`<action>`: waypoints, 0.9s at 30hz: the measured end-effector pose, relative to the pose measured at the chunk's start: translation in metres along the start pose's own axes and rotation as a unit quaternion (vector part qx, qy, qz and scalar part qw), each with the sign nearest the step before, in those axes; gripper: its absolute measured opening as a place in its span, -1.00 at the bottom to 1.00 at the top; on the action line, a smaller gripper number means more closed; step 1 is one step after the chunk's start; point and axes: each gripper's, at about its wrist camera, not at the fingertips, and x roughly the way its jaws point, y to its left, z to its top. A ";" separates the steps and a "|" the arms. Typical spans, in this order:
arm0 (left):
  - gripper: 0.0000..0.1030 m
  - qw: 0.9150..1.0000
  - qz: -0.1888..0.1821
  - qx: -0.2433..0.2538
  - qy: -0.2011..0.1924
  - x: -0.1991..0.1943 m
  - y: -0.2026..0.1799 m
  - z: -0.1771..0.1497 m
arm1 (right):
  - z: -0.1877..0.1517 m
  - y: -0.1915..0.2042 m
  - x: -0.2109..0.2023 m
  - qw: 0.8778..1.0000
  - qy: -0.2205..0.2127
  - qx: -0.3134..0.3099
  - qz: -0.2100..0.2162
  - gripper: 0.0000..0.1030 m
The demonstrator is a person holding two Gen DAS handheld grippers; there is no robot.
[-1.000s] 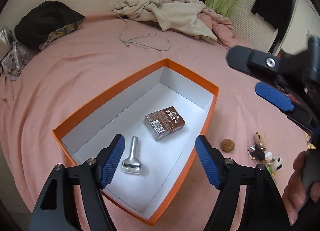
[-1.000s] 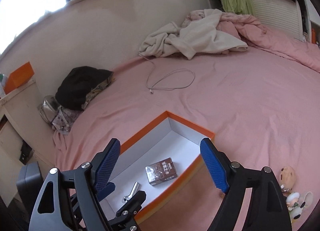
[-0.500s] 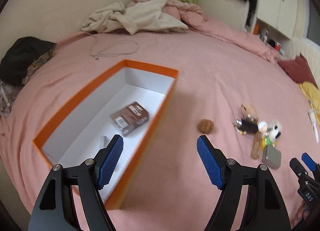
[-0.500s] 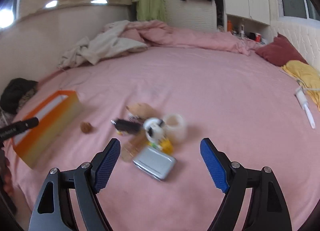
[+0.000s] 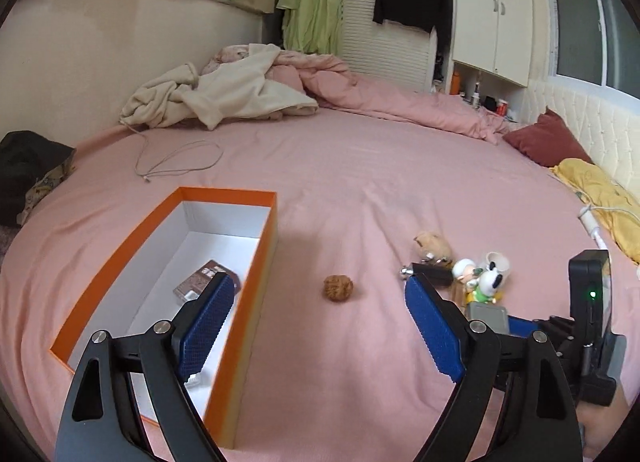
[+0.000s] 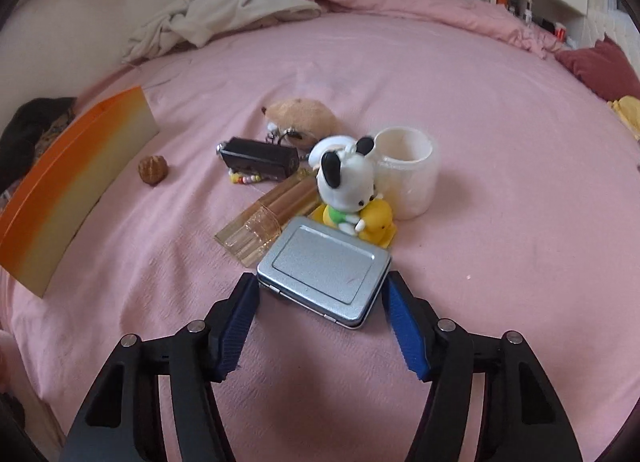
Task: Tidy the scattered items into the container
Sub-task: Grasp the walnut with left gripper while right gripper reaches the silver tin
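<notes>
The silver tin (image 6: 324, 276) lies flat on the bed, straight ahead between the spread fingers of the right gripper (image 6: 318, 326), long axis skewed across them; the left gripper (image 5: 320, 336), also spread, points at the walnut (image 5: 338, 289) farther off; the orange box (image 5: 228, 194) lies leftward.

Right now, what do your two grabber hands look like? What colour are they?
Both look alike. The left gripper and the right gripper each have two black arms with cut-out holes and silver round bolts, ending in bright blue fingers with a bumpy, dotted face. In the left view, the right one carries a black box with a small green light.
</notes>
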 end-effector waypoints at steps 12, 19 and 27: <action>0.69 0.986 0.074 0.093 0.114 0.111 -0.037 0.011 | -0.042 -0.038 -0.041 0.996 -0.042 0.073 0.039 -0.82; 0.62 0.985 0.028 0.137 0.099 0.118 -0.045 0.006 | -0.011 -0.014 -0.036 0.997 -0.055 0.029 0.054 0.41; 0.62 0.993 -0.119 0.002 0.012 0.066 -0.010 0.029 | 0.020 0.003 0.001 1.000 -0.021 -0.008 0.017 0.26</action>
